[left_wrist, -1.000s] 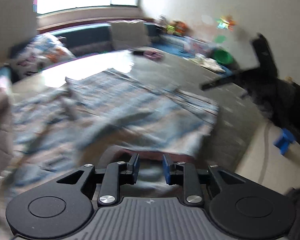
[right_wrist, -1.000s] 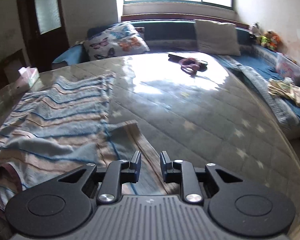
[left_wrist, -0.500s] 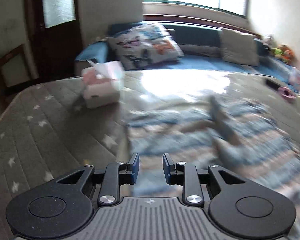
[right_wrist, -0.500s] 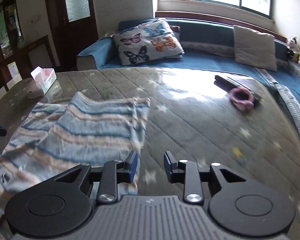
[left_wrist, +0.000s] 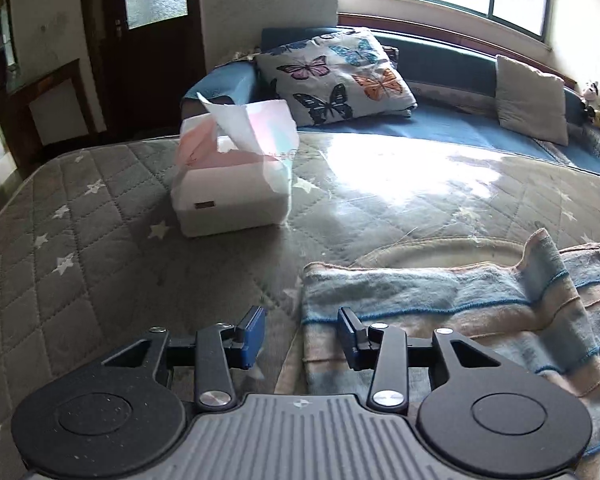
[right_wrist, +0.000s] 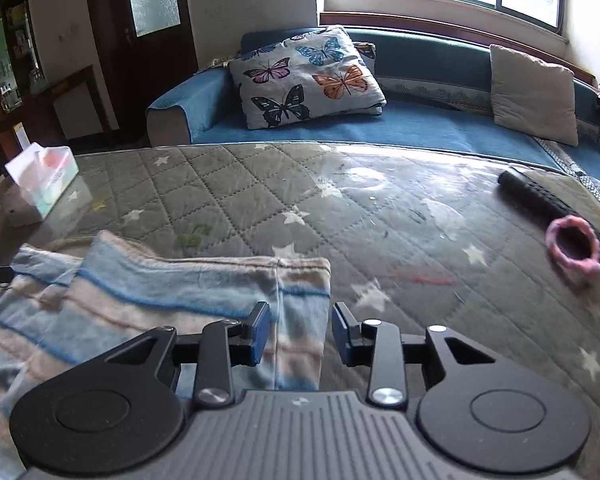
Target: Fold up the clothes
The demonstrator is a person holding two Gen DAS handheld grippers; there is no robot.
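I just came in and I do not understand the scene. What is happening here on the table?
A person with a gripper in each hand is folding a striped garment on the quilted star-pattern cover. The left gripper hangs over the garment's left edge and the right gripper over its right corner, both with jaws open and holding nothing. A tissue box, a remote control and a pink ring lie apart from it.

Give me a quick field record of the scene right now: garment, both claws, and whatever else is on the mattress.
garment: striped blue-and-beige cloth, lying folded on the mattress
left claw: open, over the cloth's left edge, gripping nothing
right claw: open, over the cloth's right edge, gripping nothing
tissue box: left of the cloth, apart from it
pink ring: far right, against a black remote
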